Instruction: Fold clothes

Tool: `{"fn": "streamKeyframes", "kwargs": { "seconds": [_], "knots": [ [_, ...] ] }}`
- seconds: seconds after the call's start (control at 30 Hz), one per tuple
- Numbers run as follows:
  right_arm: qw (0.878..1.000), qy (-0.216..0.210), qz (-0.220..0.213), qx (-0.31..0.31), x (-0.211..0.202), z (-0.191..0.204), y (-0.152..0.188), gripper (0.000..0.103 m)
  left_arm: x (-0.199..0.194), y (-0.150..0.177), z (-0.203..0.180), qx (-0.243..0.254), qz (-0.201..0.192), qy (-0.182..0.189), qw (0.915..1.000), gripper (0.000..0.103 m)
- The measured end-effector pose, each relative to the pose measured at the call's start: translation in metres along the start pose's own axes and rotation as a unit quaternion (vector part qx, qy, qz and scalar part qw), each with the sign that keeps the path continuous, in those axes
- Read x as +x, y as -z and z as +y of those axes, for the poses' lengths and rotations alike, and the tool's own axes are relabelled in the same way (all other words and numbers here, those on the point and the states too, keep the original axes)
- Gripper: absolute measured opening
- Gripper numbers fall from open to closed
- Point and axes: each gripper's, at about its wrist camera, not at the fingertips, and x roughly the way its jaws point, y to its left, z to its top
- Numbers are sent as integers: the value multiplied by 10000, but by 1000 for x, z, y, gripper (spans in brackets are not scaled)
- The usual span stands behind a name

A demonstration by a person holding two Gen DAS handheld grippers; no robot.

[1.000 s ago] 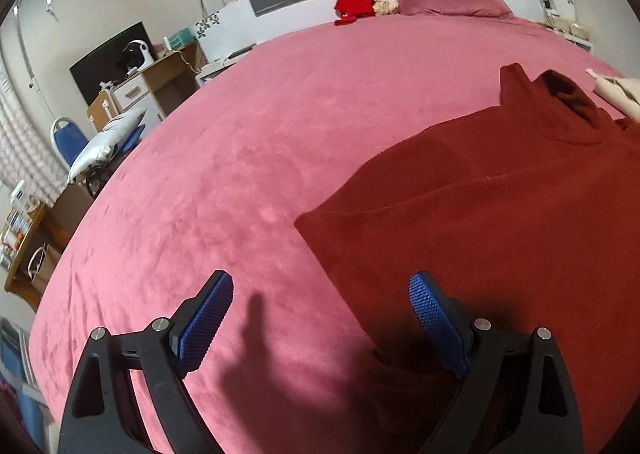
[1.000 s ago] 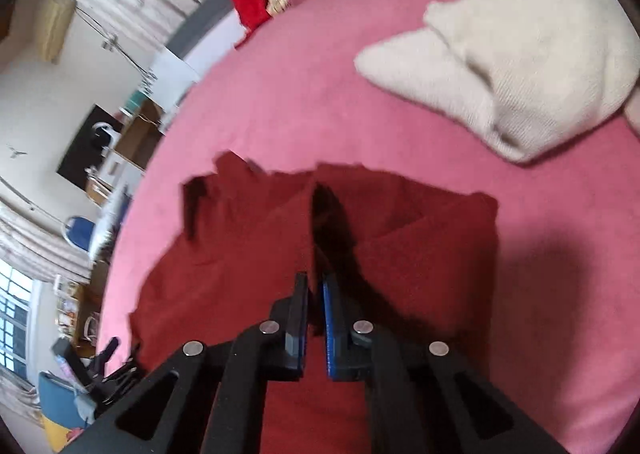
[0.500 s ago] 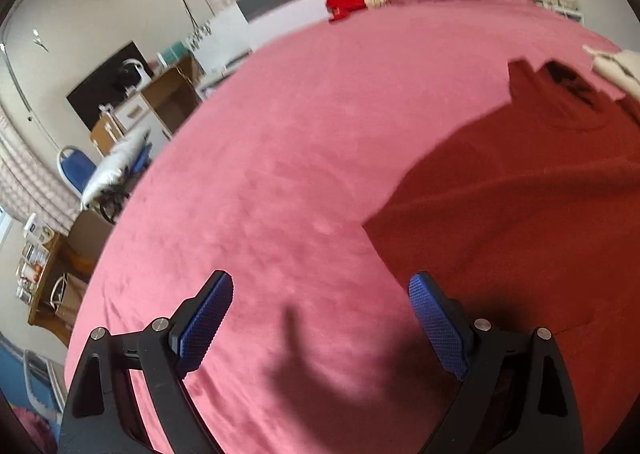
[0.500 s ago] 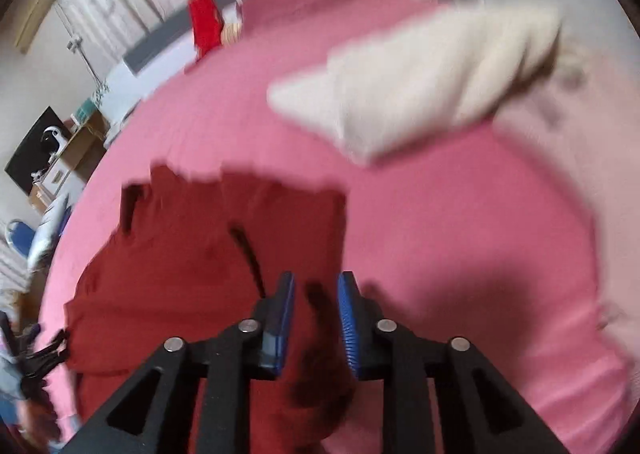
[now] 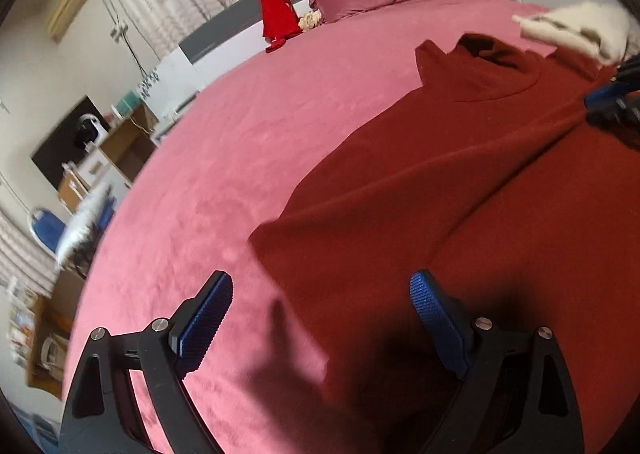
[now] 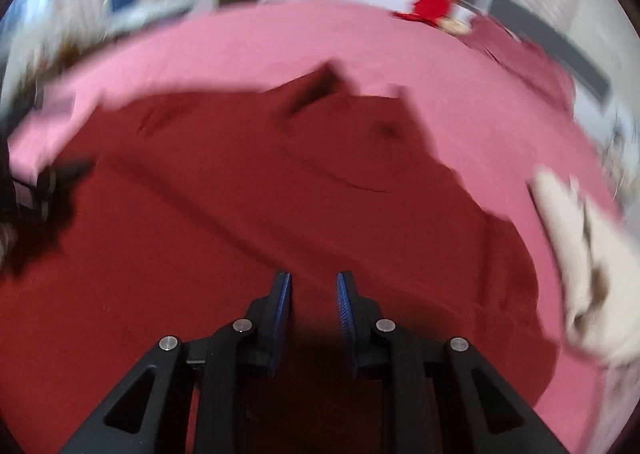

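The left gripper (image 5: 320,318) hovers with jaws spread wide and empty over the near edge of the dark red sweater (image 5: 460,181), which lies flat on the pink bed (image 5: 240,141). The right gripper (image 6: 313,306) hangs over its middle, jaws slightly parted, holding nothing; a cream garment (image 6: 580,266) lies rightmost.

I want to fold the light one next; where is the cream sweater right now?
The cream sweater lies on the pink bedspread, just beyond the dark red turtleneck's collar, at the left wrist view's upper right.
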Motion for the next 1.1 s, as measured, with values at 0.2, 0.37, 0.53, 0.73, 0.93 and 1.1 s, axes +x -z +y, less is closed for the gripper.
{"fn": "streamKeyframes", "kwargs": {
  "seconds": [0.2, 0.37, 0.53, 0.73, 0.93, 1.1],
  "knots": [
    [9781, 594, -113, 1991, -33, -86, 26, 25, -4, 3, 31, -469, 227, 74, 9986, 96],
    [9839, -407, -829, 1532, -66, -29, 25, 25, 1, 1, 51, -1016, 350, 39, 9942, 96],
    [9856, -1486, -470, 662, -41, 61, -5, 25, 8, 0, 69, -1470, 531, 7, 9877, 96],
    [9748, -2125, -81, -677, -17, 182, -36, 25, 15, 31, 69, -1733, 1338, 224, 9755, 96],
    [9636, -2642, 237, -322, 0, 225, -49, 25, -20, 69, 85, -2285, 1299, 150, 9647, 96],
    [9698, -2377, 297, -454, 12, 243, -81, 25, -27, 75, 60, -2458, 1219, 520, 9602, 96]
  ]
}}
